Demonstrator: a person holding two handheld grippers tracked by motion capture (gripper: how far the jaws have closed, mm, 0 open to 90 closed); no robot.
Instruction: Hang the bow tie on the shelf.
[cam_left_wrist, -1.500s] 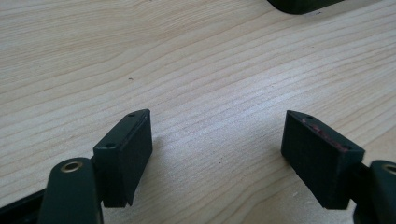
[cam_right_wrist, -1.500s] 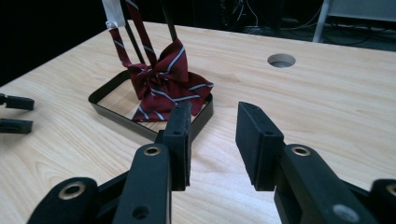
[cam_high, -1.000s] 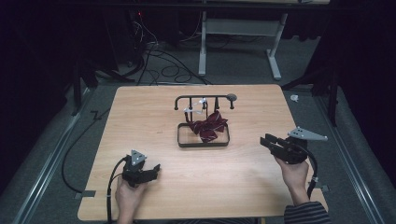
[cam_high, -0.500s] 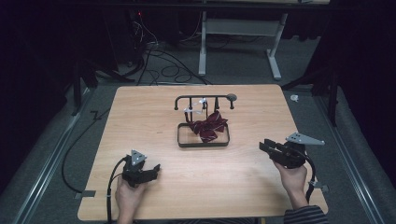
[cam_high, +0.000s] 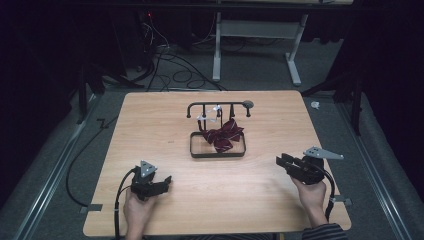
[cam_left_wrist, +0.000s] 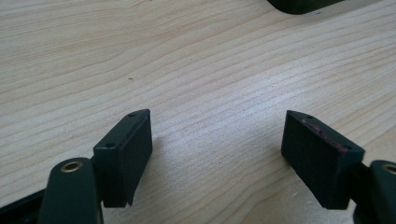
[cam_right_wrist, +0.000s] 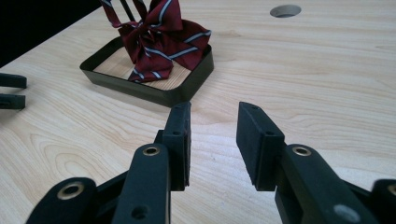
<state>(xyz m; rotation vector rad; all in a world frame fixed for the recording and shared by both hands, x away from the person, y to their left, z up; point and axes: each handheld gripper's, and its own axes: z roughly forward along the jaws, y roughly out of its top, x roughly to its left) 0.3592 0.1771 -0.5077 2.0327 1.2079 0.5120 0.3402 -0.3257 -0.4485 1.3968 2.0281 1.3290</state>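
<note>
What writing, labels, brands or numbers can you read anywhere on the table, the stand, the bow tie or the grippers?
None: no readable text in any view.
The bow tie bears only stripes, no lettering.
The tray, the rack, the table and both grippers' fingers are unmarked.

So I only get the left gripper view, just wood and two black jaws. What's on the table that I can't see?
Observer: A dark red striped bow tie drapes from a small black rack into a black tray mid-table.
Operator: Is my other gripper grabbing it?
Observer: No. The right gripper points at the tray with its jaws apart and nothing between them.
Operator: Is it close to the tray?
Observer: It sits apart from it, near the table's right edge in the high view, with bare wood in between.
Operator: And my left one?
Observer: The left gripper sits near the front left, away from the tray, jaws open.
</note>
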